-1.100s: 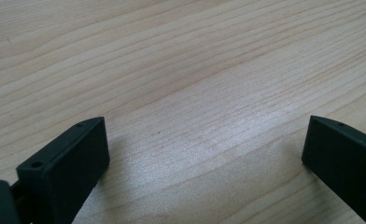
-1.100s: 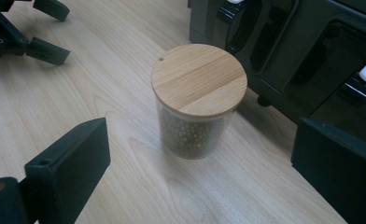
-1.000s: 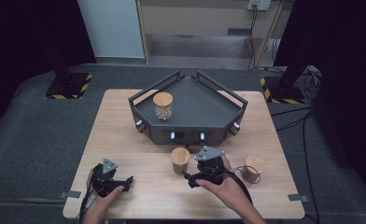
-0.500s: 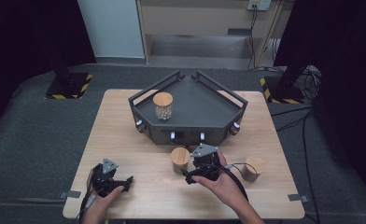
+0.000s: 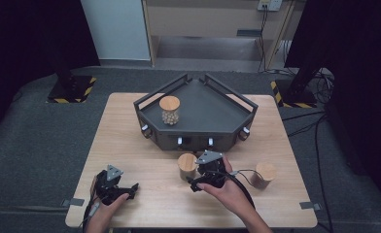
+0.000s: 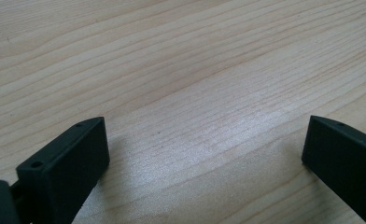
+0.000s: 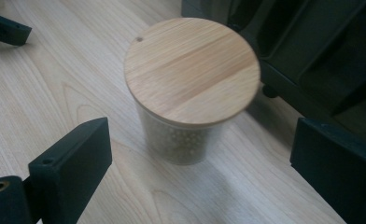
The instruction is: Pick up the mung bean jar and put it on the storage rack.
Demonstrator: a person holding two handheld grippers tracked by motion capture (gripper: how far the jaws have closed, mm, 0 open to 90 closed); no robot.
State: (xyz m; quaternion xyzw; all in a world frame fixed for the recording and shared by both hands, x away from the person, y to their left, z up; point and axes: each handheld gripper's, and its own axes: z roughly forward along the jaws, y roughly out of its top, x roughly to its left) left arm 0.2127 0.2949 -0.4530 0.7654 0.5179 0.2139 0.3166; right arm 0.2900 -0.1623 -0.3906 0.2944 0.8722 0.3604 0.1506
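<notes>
Right gripper (image 5: 194, 183) sits near the table's (image 5: 130, 121) middle, just right of the jar (image 5: 187, 166) it's going for. Jaws spread wide, nothing pinched; in the right gripper view the jar (image 7: 190, 93) stands ahead of and between them, pads not touching yet.

Jar is upright on the bare wood, just near-side of the dark tray's (image 5: 227, 104) front wall. Clear body, round wooden lid (image 7: 192, 70), small pale beads or grains inside.

Handling, my guess: glass or hard plastic wall, so stiff and smooth, prob slippery under hard pads and could crack if dropped. Filled, so some weight, not heavy. Lid looks loose-fit, overhangs the body, so don't grab by lid, it may lift off. Best hold is the body under the lid rim, jaws on opposite sides, level approach, squeeze gently. Can tip if bumped off-centre.

Left gripper (image 5: 130, 188) rests at near left, well apart from the jar; jaws spread, only bare wood between them.

Other jars: one inside the tray (image 5: 169, 109), one at near right (image 5: 264, 174).
</notes>
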